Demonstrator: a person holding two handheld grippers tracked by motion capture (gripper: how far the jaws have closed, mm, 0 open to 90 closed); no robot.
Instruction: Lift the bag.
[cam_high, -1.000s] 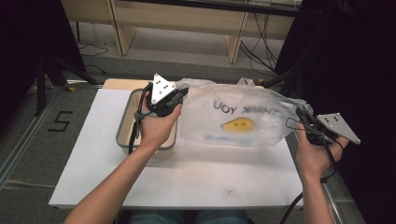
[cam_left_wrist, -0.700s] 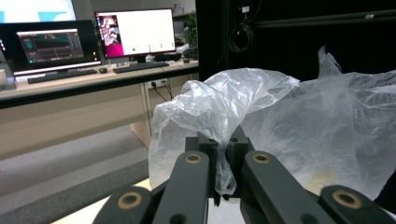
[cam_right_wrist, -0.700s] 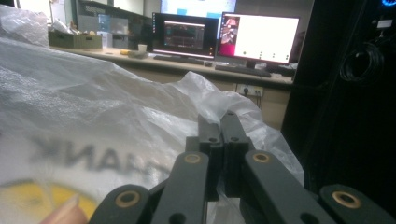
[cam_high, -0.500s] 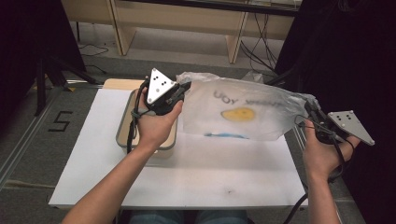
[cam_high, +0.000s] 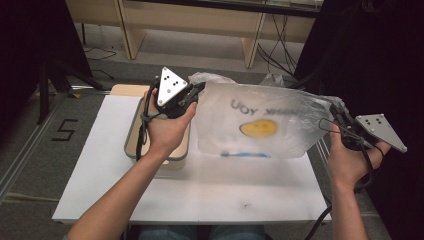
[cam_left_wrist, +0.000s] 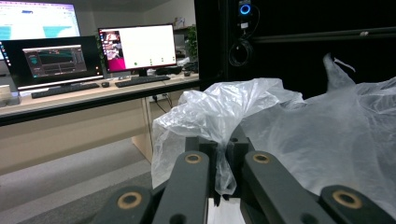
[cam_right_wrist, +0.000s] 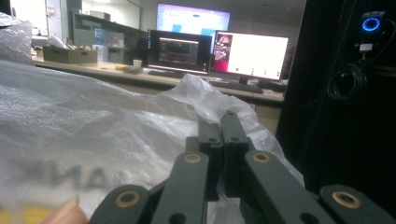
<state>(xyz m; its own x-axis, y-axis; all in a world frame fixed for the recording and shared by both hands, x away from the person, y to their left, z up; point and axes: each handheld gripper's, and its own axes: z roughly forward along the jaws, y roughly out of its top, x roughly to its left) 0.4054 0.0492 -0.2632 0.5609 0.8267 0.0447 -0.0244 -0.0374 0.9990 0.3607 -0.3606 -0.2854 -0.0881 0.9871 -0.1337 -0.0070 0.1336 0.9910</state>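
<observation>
so this looks like the spread-it-out step: the plastic bag (cam_high: 260, 122) is held up in the middle of the high view, stretched between both grippers and hanging just above the white worktop (cam_high: 200, 185). the left gripper (cam_high: 196, 92) has its fingers clamped together on the bag's upper left corner, and in the left gripper view you can see the film bunched up and pinched right between them (cam_left_wrist: 223, 154). same deal on the right gripper (cam_high: 336, 111) at the right edge of the frame, fingers squeezed tight on the other corner (cam_right_wrist: 217, 135).

there's a shallow tray (cam_high: 131, 142) sitting at the left of the worktop, partly under the left hand (cam_high: 167, 130).

my guess for the next move: keep both pinches firm and the film taut. it's thin, slippery stuff, so any slack or one-sided tug could pull a corner free.
</observation>
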